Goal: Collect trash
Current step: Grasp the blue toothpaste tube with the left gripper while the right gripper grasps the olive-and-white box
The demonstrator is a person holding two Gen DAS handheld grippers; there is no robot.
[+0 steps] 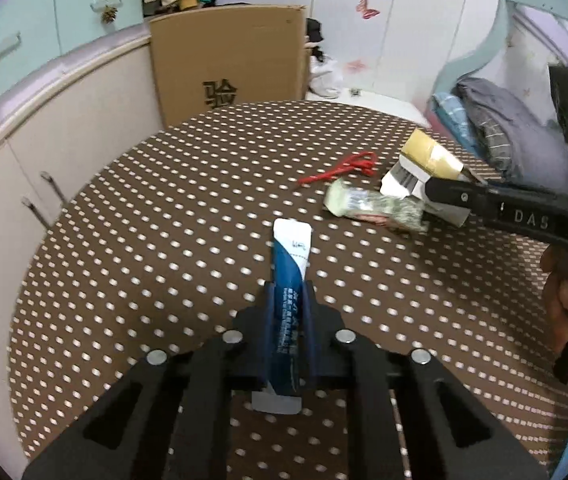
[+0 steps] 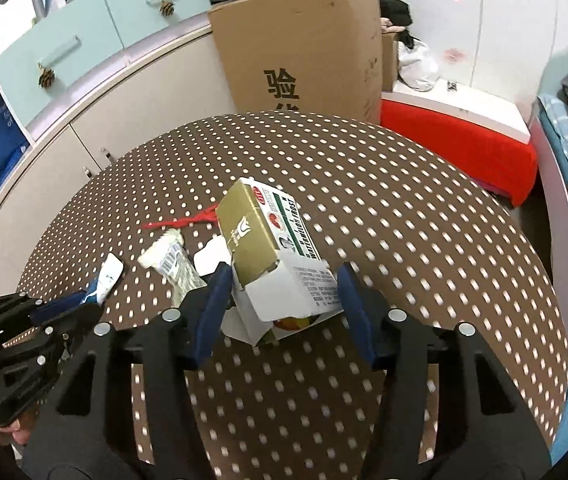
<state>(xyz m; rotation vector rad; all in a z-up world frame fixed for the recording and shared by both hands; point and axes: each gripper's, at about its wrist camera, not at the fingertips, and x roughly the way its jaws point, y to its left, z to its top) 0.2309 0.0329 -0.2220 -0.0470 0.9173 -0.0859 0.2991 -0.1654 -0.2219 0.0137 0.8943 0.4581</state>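
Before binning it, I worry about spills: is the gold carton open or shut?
Open: the gold carton's near end flaps hang apart.

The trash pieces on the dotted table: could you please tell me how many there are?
4. A blue-white sachet in the left gripper; a gold-white box between the right gripper's jaws; a crumpled green wrapper beside the box; a red string behind them. More may be hidden behind the box.

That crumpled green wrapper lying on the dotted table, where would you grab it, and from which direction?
Probably across its narrow width near the free end, coming down from above. The crumpled wrapper lies flat and long on the tablecloth, so its short sides suit the tongs. Its other end sits close to the gold and white box, which leaves little room there.
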